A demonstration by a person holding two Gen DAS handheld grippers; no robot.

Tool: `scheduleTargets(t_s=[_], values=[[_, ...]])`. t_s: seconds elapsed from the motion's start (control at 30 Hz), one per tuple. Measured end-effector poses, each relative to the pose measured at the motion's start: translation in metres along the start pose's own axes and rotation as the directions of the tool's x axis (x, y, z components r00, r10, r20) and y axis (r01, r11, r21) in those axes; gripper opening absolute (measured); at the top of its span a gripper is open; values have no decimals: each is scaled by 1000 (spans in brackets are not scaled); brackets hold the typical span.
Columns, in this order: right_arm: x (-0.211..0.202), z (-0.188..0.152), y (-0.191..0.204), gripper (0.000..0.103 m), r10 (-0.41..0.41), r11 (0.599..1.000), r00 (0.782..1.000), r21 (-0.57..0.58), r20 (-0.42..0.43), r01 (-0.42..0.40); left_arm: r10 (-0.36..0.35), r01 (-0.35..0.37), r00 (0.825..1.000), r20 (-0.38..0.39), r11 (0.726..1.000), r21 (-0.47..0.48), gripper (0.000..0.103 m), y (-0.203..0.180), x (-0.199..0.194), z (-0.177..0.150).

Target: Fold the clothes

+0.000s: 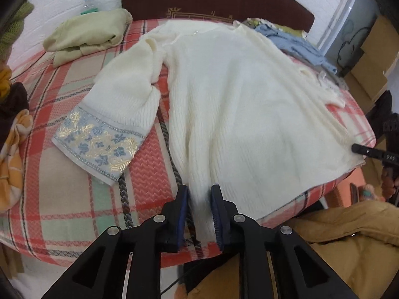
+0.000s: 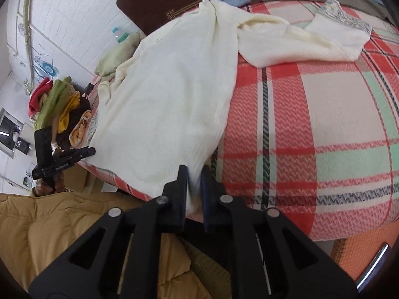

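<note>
A cream ribbed sweater point(image 1: 237, 94) lies spread face-down on a plaid bed blanket point(image 1: 62, 199), neck toward the headboard. Its left sleeve with a blue-and-gold embroidered cuff point(image 1: 99, 139) lies flat beside the body. My left gripper point(image 1: 200, 194) is shut on the hem's left corner, with cloth between the blue pads. In the right wrist view, my right gripper point(image 2: 194, 174) is shut on the sweater point(image 2: 169, 94) at the hem's right corner. The other sleeve point(image 2: 299, 42) lies crumpled out to the right. Each gripper shows in the other's view: right gripper point(image 1: 366, 150), left gripper point(image 2: 67, 159).
A folded pale green cloth point(image 1: 87, 35) and a water bottle point(image 1: 88, 5) sit at the back left, and blue garments point(image 1: 294, 42) at the back right. A pile of clothes point(image 2: 57, 99) lies at the bed's left side. A person's tan quilted jacket point(image 2: 49, 236) is at the near edge.
</note>
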State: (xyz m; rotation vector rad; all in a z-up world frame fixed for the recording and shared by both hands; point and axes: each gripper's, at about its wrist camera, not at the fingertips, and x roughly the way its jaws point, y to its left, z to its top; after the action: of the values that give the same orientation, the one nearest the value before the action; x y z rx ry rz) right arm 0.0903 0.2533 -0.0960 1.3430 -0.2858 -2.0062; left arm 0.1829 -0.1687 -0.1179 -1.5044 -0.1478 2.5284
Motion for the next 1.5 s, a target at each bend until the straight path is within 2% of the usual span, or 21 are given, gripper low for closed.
scheduleTargets(t_s=[0.07, 0.13, 0.2, 0.27, 0.37, 0.43, 0.5, 0.63, 0.87, 0.93, 0.97, 1.03, 1.13, 1.17, 1.2, 1.23, 1.27, 1.3, 1.43, 1.47, 1.5], values=[[-7, 2, -3, 41, 0, 1000, 1000, 1, 25, 0, -12, 11, 999, 33, 1000, 27, 47, -4, -8, -1], [-21, 8, -5, 46, -14, 1000, 997, -4, 72, 14, -15, 10, 995, 104, 999, 47, 65, -8, -25, 3], [-38, 19, -12, 46, -33, 999, 990, 6, 139, 32, -12, 0, 984, 176, 998, 65, 67, -11, -42, 11], [-51, 33, -22, 46, -98, 995, 974, 32, 202, 93, -2, -15, 973, 231, 997, 71, 72, -14, -53, 21], [-60, 56, -47, 46, -214, 976, 941, 87, 262, 198, 8, -22, 959, 283, 999, 47, 72, -16, -56, 42], [-60, 73, -68, 46, -292, 954, 919, 152, 264, 259, 7, -18, 954, 299, 999, 33, 72, -21, -49, 58], [-58, 87, -86, 46, -309, 946, 911, 184, 273, 266, 3, -13, 953, 302, 999, 32, 72, -29, -37, 70], [-48, 114, -105, 46, -409, 910, 878, 185, 247, 372, -10, -10, 960, 281, 998, 68, 72, -53, -6, 95], [-55, 131, -151, 46, -504, 852, 835, 285, 221, 439, -69, 26, 970, 232, 983, 184, 72, -102, 30, 131], [-57, 135, -164, 55, -530, 833, 821, 313, 211, 456, -85, 39, 973, 214, 977, 208, 72, -113, 40, 141], [-57, 138, -170, 55, -541, 824, 816, 324, 205, 465, -92, 46, 974, 206, 975, 218, 72, -118, 45, 145], [-48, 139, -173, 55, -539, 826, 822, 306, 182, 474, -108, 63, 976, 187, 971, 231, 72, -129, 55, 153], [-35, 144, -170, 55, -535, 836, 822, 264, 196, 482, -128, 87, 979, 159, 966, 242, 72, -142, 68, 163], [-33, 146, -172, 53, -513, 849, 833, 265, 207, 457, -132, 92, 980, 150, 965, 247, 72, -145, 72, 165], [-31, 148, -174, 42, -490, 862, 844, 266, 218, 432, -135, 97, 981, 141, 963, 250, 72, -148, 76, 167], [-30, 150, -176, 13, -465, 874, 855, 269, 228, 404, -139, 103, 981, 132, 962, 253, 72, -150, 79, 169], [-29, 152, -181, 5, -432, 886, 873, 288, 227, 363, -140, 105, 982, 124, 961, 254, 72, -152, 82, 170], [-29, 153, -187, 5, -407, 891, 885, 313, 227, 330, -138, 105, 983, 117, 961, 254, 72, -152, 85, 171], [-48, 163, -181, 5, -383, 905, 878, 308, 289, 294, -138, 113, 986, 92, 966, 234, 72, -149, 93, 173], [-56, 167, -176, 5, -391, 906, 865, 296, 314, 302, -139, 116, 986, 89, 967, 225, 72, -147, 94, 174], [-66, 172, -171, 5, -413, 901, 843, 292, 344, 322, -139, 118, 987, 86, 970, 213, 72, -146, 95, 175]])
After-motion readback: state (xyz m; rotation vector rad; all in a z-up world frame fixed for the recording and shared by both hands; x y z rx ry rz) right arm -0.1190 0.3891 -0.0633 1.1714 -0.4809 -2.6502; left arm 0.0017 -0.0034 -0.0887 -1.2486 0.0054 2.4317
